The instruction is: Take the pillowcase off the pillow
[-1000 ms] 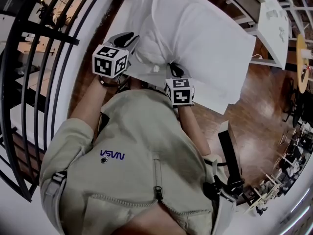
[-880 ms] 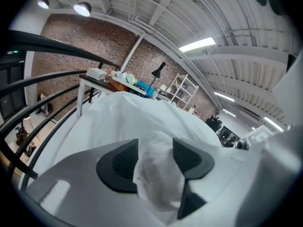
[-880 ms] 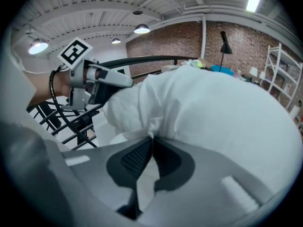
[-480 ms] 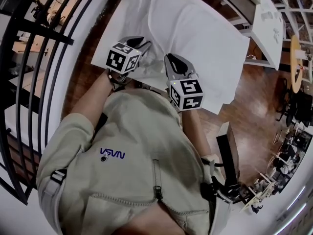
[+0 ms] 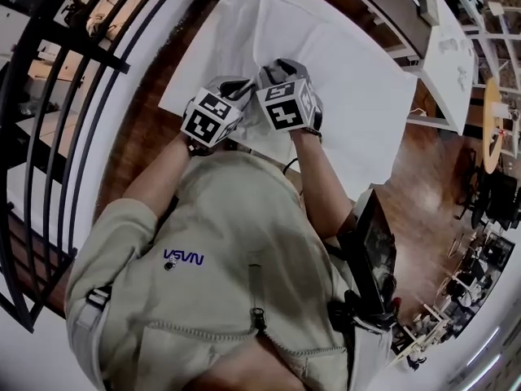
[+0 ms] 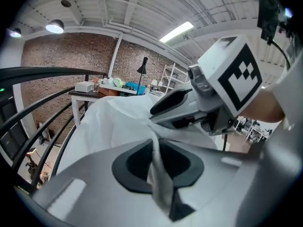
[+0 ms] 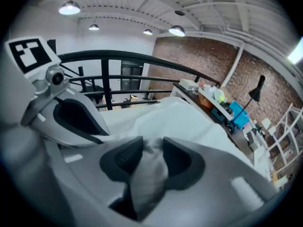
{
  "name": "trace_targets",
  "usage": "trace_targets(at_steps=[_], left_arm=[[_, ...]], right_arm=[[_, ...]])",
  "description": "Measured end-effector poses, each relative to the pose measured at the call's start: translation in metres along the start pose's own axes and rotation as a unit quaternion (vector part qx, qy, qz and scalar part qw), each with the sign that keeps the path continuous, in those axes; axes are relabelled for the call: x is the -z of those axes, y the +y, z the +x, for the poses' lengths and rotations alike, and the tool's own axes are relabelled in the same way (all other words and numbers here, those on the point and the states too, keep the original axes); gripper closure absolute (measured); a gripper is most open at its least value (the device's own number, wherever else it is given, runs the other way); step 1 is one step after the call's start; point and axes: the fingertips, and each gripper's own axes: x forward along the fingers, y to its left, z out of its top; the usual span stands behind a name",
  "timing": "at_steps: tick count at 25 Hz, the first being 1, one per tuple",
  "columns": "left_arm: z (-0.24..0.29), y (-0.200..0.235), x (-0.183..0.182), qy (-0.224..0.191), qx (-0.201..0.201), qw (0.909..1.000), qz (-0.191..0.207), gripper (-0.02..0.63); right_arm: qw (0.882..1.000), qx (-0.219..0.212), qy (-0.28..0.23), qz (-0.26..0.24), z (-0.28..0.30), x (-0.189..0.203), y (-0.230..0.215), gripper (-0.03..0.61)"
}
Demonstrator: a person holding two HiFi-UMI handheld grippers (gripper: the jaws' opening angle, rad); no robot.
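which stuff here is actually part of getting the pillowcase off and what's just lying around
Part of the job:
pillowcase
left tool, jaws have just been closing, pinching pillowcase cloth
right tool, jaws have just been opening, cloth between them

Just lying about:
black railing
white table
desk lamp

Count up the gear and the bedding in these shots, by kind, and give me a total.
Claws: 2; the left claw has just been closing and pinches the pillowcase, the right claw has just been opening with cloth between its jaws
Marker cubes: 2
Pillowcases: 1
Total: 5
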Motion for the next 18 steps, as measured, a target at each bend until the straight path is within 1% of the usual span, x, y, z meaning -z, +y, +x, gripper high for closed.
trace_targets(at_steps=[1,3,7,10,13,15,18], left_arm=[[-0.001,0.001,0.000,0.000,-0.002,1.0000,0.003,0.566],[-0.002,0.002,0.000,-0.003,-0.003,1.0000,0.002,0.569],[-0.007,0.007,0.004,-0.012,-0.003,0.9999,-0.010,0.571],[-0.010,0.008,0.007,-0.017,-0.005,0.9997,-0.019,0.571],[-0.012,0.008,0.010,-0.018,-0.007,0.9994,-0.027,0.571],[-0.012,0.009,0.014,-0.013,-0.012,0.9994,-0.031,0.571],[-0.010,0.012,0.021,-0.004,-0.022,0.9991,-0.036,0.562]], right_arm=[[1.000,0.007,0.003,-0.004,0.001,0.001,-0.002,0.463],[1.000,0.025,-0.001,0.006,-0.002,0.001,-0.014,0.568],[0.997,0.060,-0.009,0.053,-0.016,0.011,-0.052,0.572],[0.991,0.089,-0.009,0.097,-0.030,0.034,-0.081,0.572],[0.985,0.102,-0.011,0.137,-0.035,0.058,-0.096,0.572],[0.985,0.103,-0.007,0.138,-0.030,0.067,-0.095,0.573],[0.988,0.098,-0.002,0.121,-0.021,0.070,-0.086,0.572]])
